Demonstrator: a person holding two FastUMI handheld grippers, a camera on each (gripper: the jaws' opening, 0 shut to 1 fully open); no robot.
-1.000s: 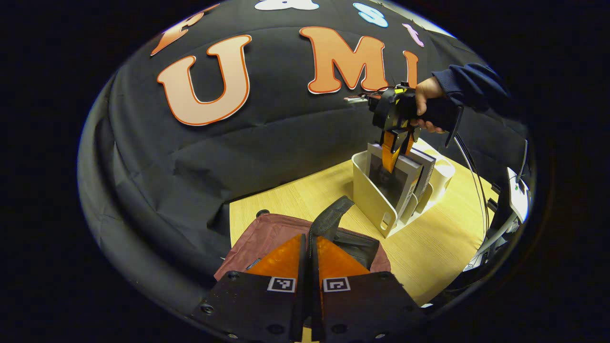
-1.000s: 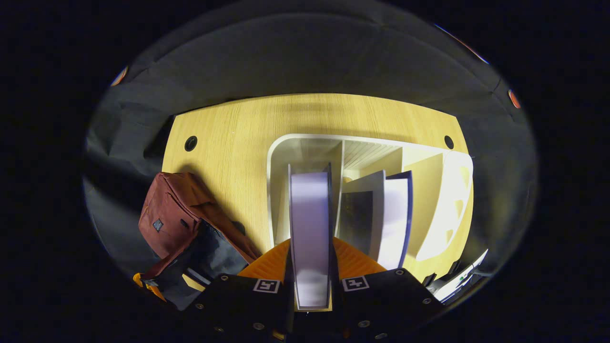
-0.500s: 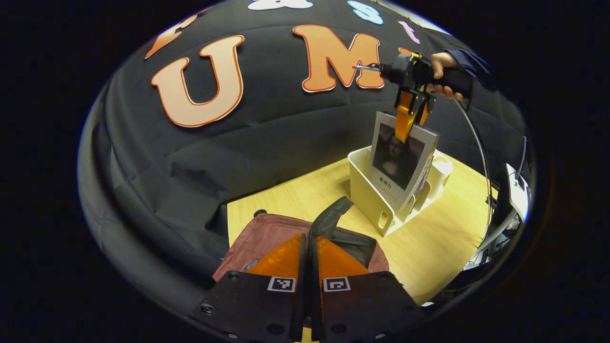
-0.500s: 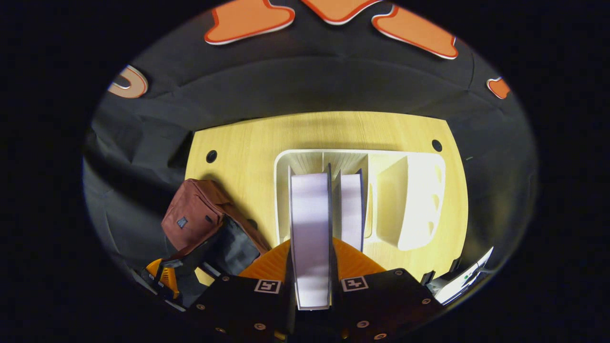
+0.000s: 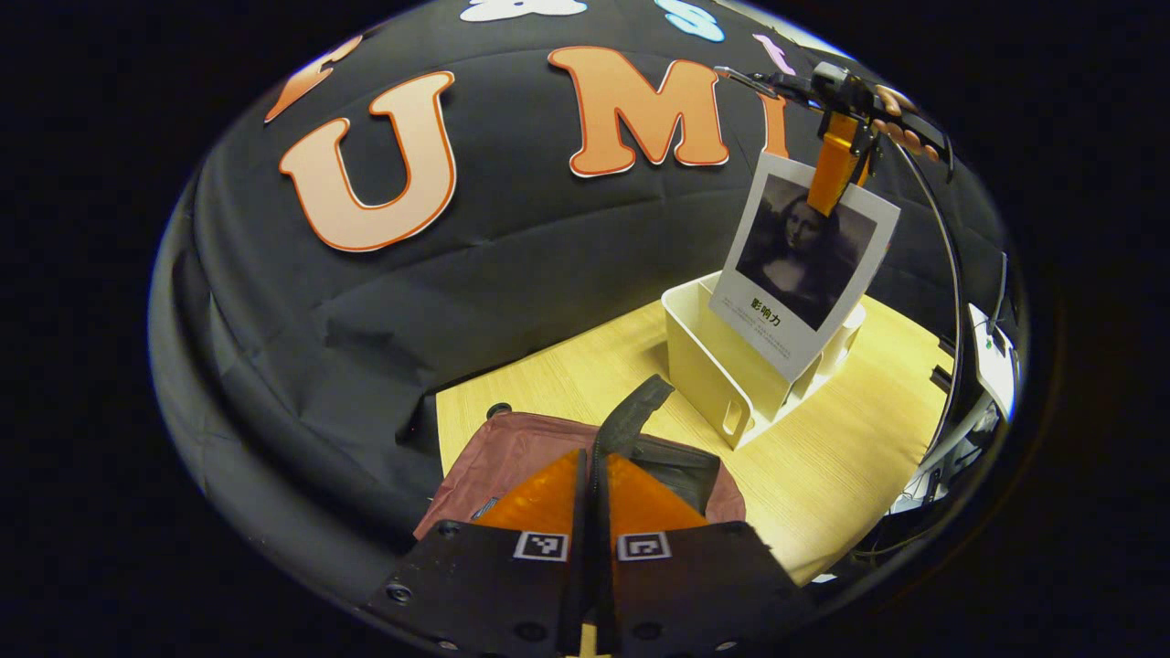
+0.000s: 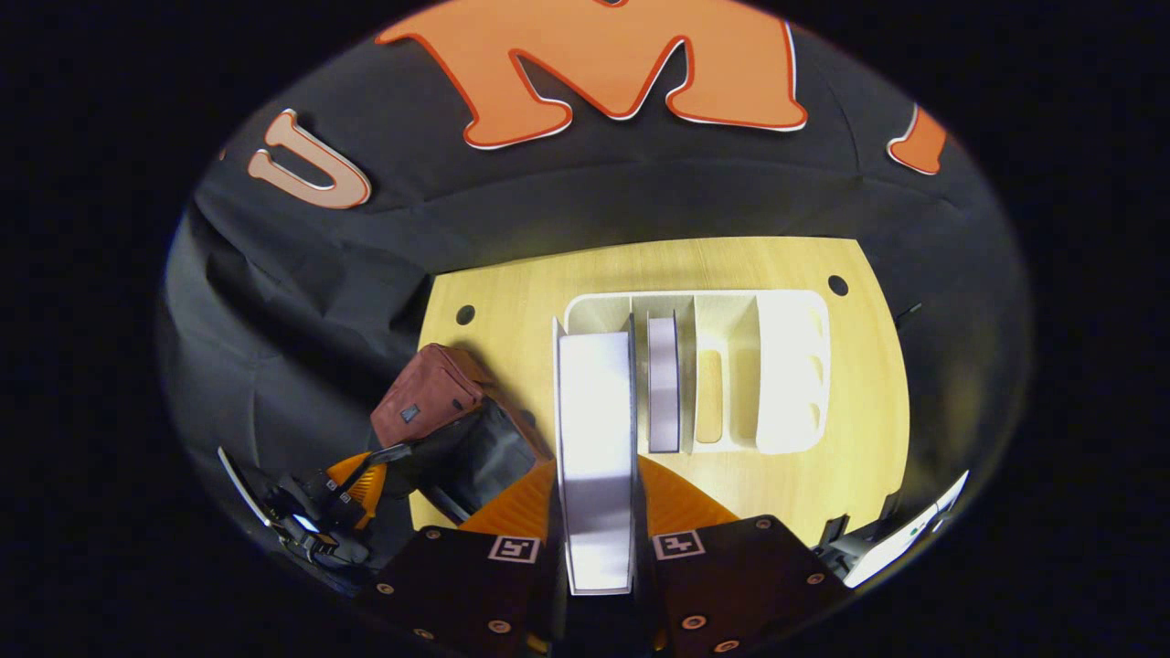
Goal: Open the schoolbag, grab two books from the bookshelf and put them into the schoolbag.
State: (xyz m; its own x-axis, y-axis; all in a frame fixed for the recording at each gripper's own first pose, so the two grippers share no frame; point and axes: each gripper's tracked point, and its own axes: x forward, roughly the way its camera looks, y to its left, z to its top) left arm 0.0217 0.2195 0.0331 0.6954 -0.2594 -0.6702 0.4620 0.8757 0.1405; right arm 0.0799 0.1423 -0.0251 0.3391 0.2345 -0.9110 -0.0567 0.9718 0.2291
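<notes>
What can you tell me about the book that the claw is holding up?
The book hangs in the air above the white shelf, tilted, pinched at its top edge by the right claw. Its cover is white with a dark portrait picture and a little print below. In the right gripper view its pale page edges sit between the fingers. Nothing else touches it.
</notes>
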